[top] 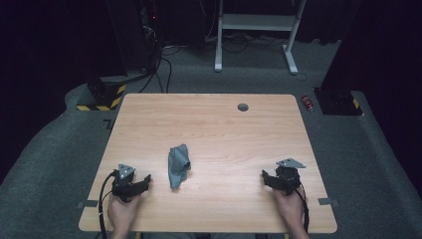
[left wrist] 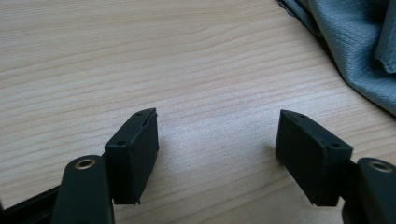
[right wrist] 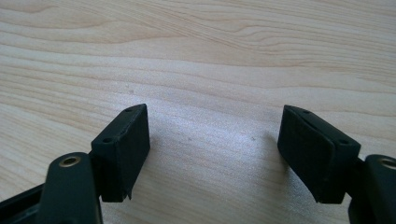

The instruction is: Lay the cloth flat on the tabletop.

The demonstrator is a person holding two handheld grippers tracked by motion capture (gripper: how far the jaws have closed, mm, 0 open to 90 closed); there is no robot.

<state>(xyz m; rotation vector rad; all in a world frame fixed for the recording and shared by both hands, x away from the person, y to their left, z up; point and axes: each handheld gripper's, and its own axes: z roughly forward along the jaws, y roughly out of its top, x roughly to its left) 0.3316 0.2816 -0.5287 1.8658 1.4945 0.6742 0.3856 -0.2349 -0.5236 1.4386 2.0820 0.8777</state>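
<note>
A crumpled grey-blue cloth (top: 178, 165) lies on the wooden table (top: 209, 124), a little front of centre. My left gripper (top: 145, 180) rests low on the table to the cloth's left, open, its jaws pointing toward the cloth. In the left gripper view the cloth (left wrist: 355, 42) fills the top right corner, apart from the open gripper (left wrist: 218, 116), with bare wood between the jaws. My right gripper (top: 264, 177) sits near the front right of the table, open and pointing left. In the right gripper view the right gripper (right wrist: 215, 109) has bare wood between its jaws.
A round grommet hole (top: 243, 107) sits near the table's far edge. Beyond the table are a white desk frame (top: 256, 30), cables on the grey carpet, yellow-black striped bases (top: 102, 97) and a red can (top: 308, 103) on the floor at right.
</note>
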